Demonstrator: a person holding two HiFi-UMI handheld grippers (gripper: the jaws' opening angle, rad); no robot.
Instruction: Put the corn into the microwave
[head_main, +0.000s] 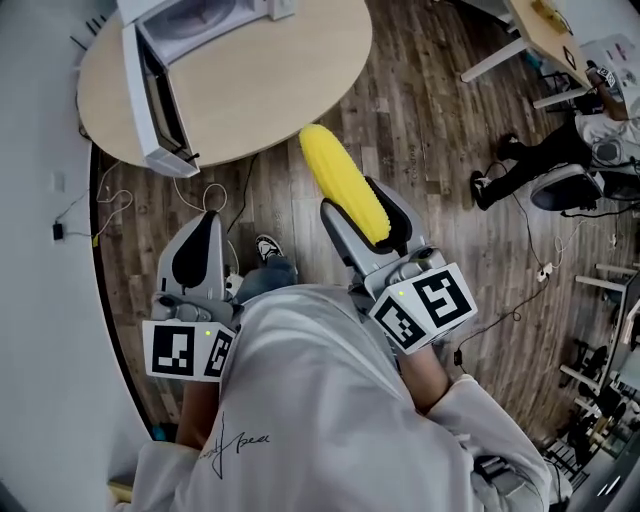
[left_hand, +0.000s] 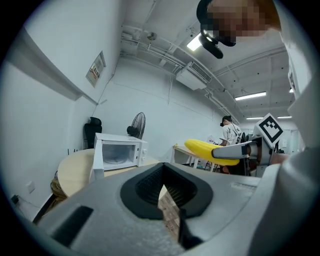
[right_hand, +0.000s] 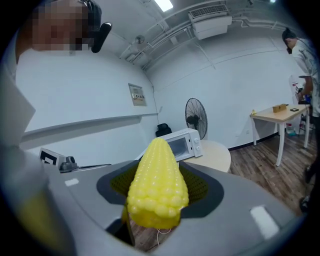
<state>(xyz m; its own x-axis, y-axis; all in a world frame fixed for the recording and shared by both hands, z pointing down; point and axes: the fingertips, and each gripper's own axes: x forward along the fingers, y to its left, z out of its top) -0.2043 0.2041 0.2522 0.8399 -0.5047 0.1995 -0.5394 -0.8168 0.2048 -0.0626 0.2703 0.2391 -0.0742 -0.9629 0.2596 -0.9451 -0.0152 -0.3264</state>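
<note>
Now, from largest down. The round table (head_main: 260, 80) stands on the plank floor (head_main: 430, 130). The microwave (head_main: 190, 20) sits at the table's far side with its door (head_main: 142, 95) swung open and the cavity apparently bare.

The person stands short of the table with a tool in each hand. The left gripper (head_main: 205, 235) is held low beside the body. Its jaws are pressed together at the tips with nothing between them, so it is idle.

The right gripper (head_main: 362, 215) is raised ahead of the left and clamped on the corn (head_main: 345, 185). Its pads bear on either side of the thick butt half. The tapered tip juts forward, free, aimed toward the table edge. The corn is in the air over the floor, not yet over the table, and well apart from the microwave.

Handling, by judgement:
- The cob looks glossy and evenly moulded, so it is likely a light, stiff model rather than fresh produce.
- It should not sag or bruise, and a moderate squeeze should suffice.
- The knobbly kernel rows give the pads some purchase.
- The taper could let the cob creep forward out of the jaws if it is tilted nose-down.
- The present hold, on the wide end, looks sound and leaves the tip to enter the cavity first.
</note>
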